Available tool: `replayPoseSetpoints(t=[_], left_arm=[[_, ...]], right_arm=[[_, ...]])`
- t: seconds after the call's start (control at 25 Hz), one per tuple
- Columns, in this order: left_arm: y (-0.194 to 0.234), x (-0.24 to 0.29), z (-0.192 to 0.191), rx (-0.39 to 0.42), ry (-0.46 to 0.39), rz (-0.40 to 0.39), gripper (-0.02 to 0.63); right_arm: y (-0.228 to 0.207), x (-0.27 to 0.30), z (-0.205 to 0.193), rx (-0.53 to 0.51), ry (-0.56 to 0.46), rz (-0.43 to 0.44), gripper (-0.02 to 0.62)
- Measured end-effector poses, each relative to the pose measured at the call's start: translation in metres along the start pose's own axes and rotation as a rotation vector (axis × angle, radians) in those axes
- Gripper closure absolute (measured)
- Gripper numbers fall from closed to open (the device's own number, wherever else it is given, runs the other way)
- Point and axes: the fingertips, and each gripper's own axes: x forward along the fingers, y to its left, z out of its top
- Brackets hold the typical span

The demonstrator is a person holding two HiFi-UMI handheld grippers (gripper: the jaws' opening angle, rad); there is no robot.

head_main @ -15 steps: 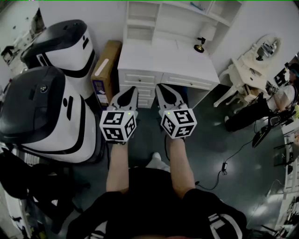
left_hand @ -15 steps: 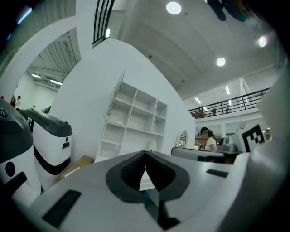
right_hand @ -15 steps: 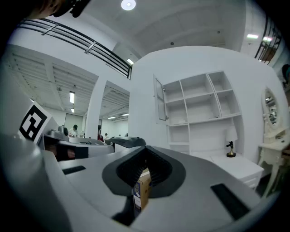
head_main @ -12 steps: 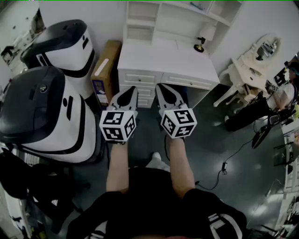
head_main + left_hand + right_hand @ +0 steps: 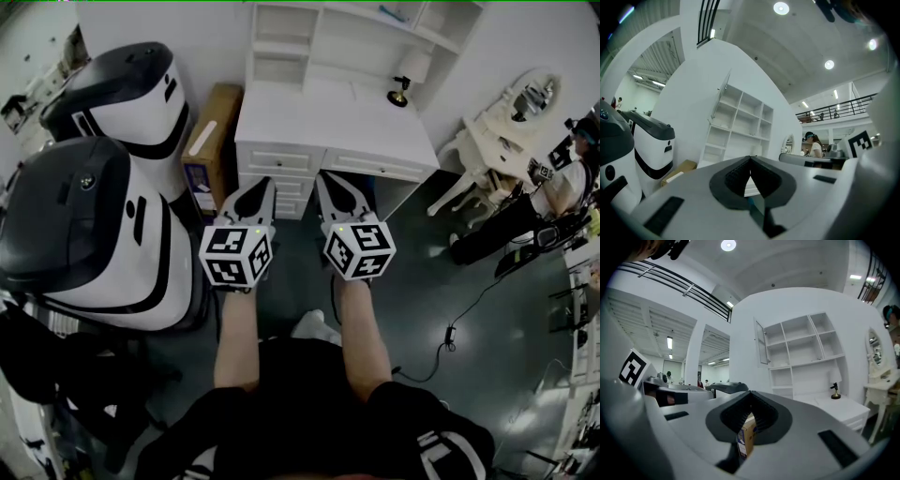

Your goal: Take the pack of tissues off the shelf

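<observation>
The person is standing in front of a white desk and holding both grippers out side by side, just short of the front edge of the tabletop [image 5: 328,111]. The left gripper [image 5: 265,181] is pointing toward the drawers [image 5: 277,159] under the tabletop. Its jaws are pressing together at the tips with nothing between them. The right gripper [image 5: 322,175] is hanging just beside it, nearer the tabletop's middle. Its jaws are also meeting tip to tip and are empty.

The shelf [image 5: 309,37] is standing on the back of the tabletop against the wall, and the compartments facing the grippers are showing bare white boards. What may be the pack of tissues [image 5: 395,13] is showing only as a small flat bluish thing lying on the shelf's top board, above the right part of the tabletop. It is too small to tell more. It is lying well apart from both grippers.

A small lamp [image 5: 405,86] is standing at the back right of the tabletop. A cardboard box [image 5: 212,142] is leaning on the floor against the tabletop's left side. In the right gripper view it is showing through the opening behind the closed tips. Two large white-and-black machines [image 5: 89,220] are standing farther left of the tabletop. To its right are a white vanity table [image 5: 506,127] and another person [image 5: 561,187].
</observation>
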Motion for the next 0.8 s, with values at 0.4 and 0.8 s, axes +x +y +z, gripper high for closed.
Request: replayPoseSetpoints(t=[0.4,0.8], left_arm=[[-0.001,0.018,-0.008,-0.011,0.019,-0.017,0.597],[0.056,0.068,-0.026,-0.061,0.061,0.042,0.597]], right_arm=[[-0.020,0.005,-0.009,0.026,0.016,-0.027,0.577],[-0.042,0.073,-0.037,0.066,0.069,0.009,0.577]])
